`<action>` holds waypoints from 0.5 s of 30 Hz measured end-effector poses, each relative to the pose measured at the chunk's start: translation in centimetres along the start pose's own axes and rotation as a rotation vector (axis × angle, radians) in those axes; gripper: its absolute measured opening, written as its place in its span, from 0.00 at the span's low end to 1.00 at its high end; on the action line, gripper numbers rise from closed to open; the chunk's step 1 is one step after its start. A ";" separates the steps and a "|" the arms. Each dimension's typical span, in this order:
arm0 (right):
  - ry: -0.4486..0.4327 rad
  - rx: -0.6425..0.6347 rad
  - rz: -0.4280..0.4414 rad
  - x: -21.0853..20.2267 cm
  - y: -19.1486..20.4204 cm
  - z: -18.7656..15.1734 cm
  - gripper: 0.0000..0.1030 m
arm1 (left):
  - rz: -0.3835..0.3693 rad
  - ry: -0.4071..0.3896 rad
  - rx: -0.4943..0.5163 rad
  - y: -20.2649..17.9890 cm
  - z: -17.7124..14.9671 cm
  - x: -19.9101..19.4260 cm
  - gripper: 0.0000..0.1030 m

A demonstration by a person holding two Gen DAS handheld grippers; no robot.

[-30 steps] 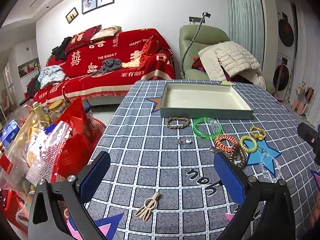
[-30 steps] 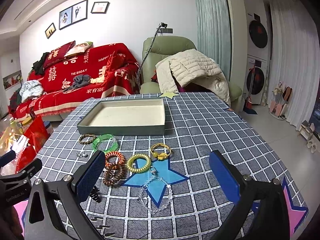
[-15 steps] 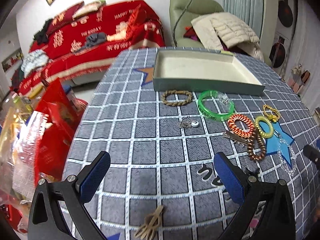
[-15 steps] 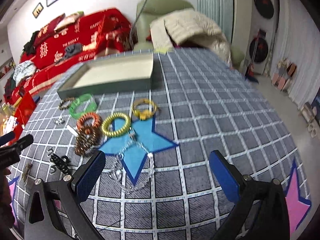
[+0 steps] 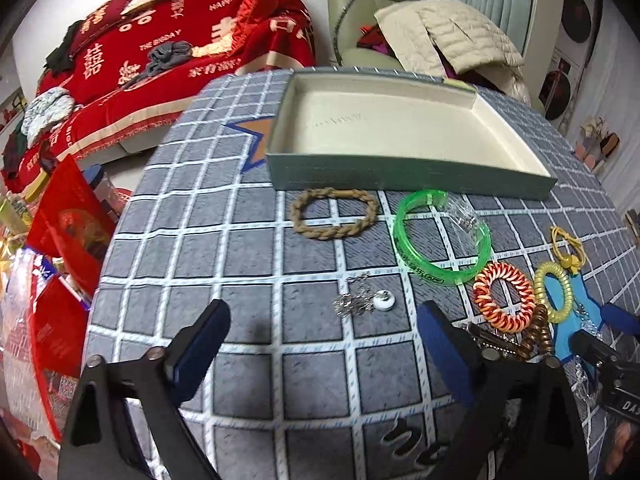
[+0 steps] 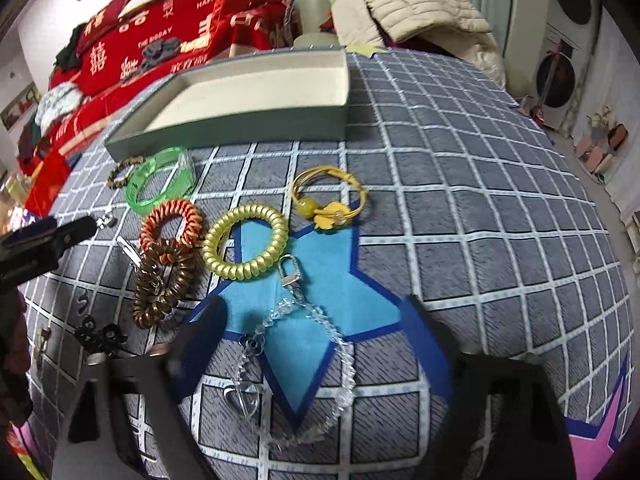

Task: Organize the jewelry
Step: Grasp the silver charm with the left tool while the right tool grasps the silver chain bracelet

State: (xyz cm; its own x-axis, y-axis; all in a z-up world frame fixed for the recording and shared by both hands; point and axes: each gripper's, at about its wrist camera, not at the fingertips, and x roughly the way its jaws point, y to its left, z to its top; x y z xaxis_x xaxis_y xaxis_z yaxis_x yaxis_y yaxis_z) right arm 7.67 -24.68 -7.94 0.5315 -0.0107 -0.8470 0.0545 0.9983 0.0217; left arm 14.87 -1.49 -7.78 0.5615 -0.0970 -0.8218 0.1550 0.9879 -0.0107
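Observation:
An empty grey-green tray (image 5: 408, 170) (image 6: 240, 120) stands at the back of the checked tablecloth. In front of it lie a braided tan bracelet (image 5: 334, 214), a green bangle (image 5: 442, 236) (image 6: 160, 180), a small silver charm (image 5: 364, 300), an orange coil band (image 5: 504, 298) (image 6: 172, 222), a brown coil band (image 6: 164, 276), a yellow coil band (image 6: 244, 242) and a yellow bead bracelet (image 6: 330, 198). A clear crystal chain (image 6: 296, 364) lies on a blue star. My left gripper (image 5: 324, 352) is open, just short of the charm. My right gripper (image 6: 312, 336) is open, low over the crystal chain.
A black hair clip (image 6: 98, 338) lies left of the right gripper. Red bags (image 5: 60, 264) stand off the table's left edge. A red sofa (image 5: 180, 40) and a green armchair with a beige jacket (image 5: 440, 36) stand behind the table.
Both grippers have moved forward and tilted down toward the tabletop. The left has closed in on the silver charm, the right on the crystal chain. Both stay open.

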 end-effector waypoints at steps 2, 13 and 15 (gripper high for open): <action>0.006 -0.029 -0.016 0.0 0.4 -0.1 0.72 | -0.007 0.012 0.005 -0.3 0.0 0.5 0.98; 0.019 -0.039 0.017 -0.5 0.4 0.3 0.14 | -0.113 0.018 0.059 -1.6 0.1 0.3 0.20; 0.016 -0.011 0.050 -0.8 -0.2 0.4 0.14 | -0.134 0.010 0.040 -1.2 0.2 -0.1 0.20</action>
State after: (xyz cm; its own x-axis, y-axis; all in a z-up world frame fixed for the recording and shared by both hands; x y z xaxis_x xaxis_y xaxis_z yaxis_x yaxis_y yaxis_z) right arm 7.55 -24.90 -7.08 0.5198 0.0402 -0.8533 0.0186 0.9981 0.0583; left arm 14.73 -2.71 -7.57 0.5256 -0.2266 -0.8200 0.2604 0.9604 -0.0985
